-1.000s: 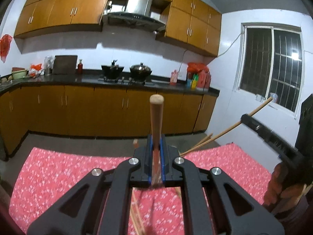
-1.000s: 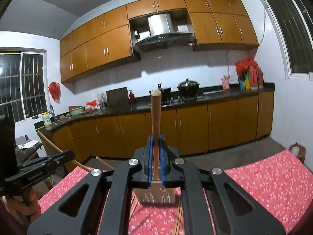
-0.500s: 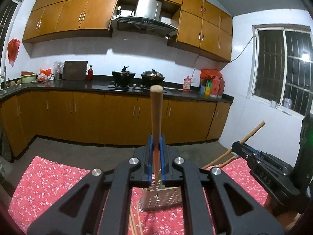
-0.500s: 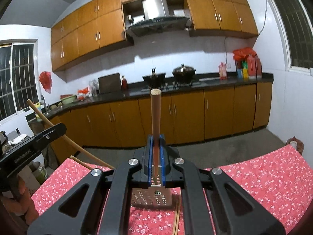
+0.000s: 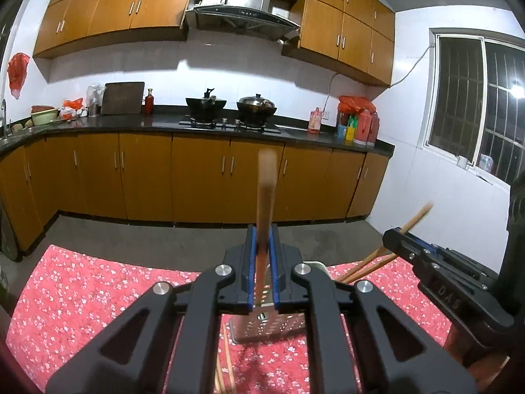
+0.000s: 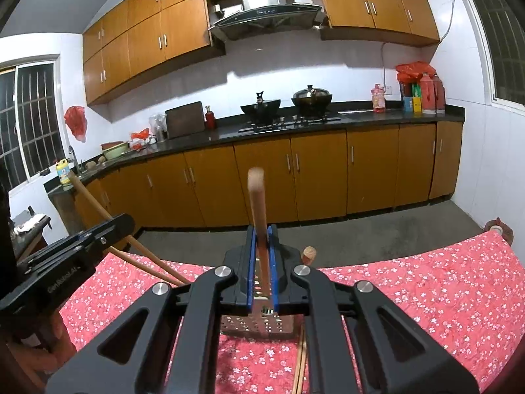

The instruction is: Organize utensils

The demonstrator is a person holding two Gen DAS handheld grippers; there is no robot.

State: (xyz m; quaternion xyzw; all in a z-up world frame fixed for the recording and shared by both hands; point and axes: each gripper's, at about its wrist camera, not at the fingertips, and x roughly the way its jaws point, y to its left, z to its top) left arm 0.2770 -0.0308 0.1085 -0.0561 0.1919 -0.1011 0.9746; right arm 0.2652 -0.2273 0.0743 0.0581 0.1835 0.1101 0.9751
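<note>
Nearest in the left wrist view, the left gripper pinches the wooden handle of a slotted spatula between its blue pads. The handle stands nearly upright, its rounded end pointing up and slightly away, blurred at the tip. Its perforated metal blade hangs below the pads, facing the camera, just above the red floral tablecloth. Thin chopsticks lie on the cloth under the gripper, their long axis running toward the camera.

The right wrist view shows the same arrangement: the right gripper is pressed onto the wooden handle of a second slotted spatula, long axis close to vertical and leaning a little left at the top. Its perforated blade hangs below over the cloth, and chopsticks lie just beside it. A short wooden knob sticks up just right of the pads; what it belongs to cannot be told.

Each view catches the other gripper at its edge, with a long wooden handle passing diagonally through it. Past the table lies a grey floor, then orange-brown lower cabinets under a dark countertop carrying a wok, a lidded pot and bottles. A range hood hangs above.
</note>
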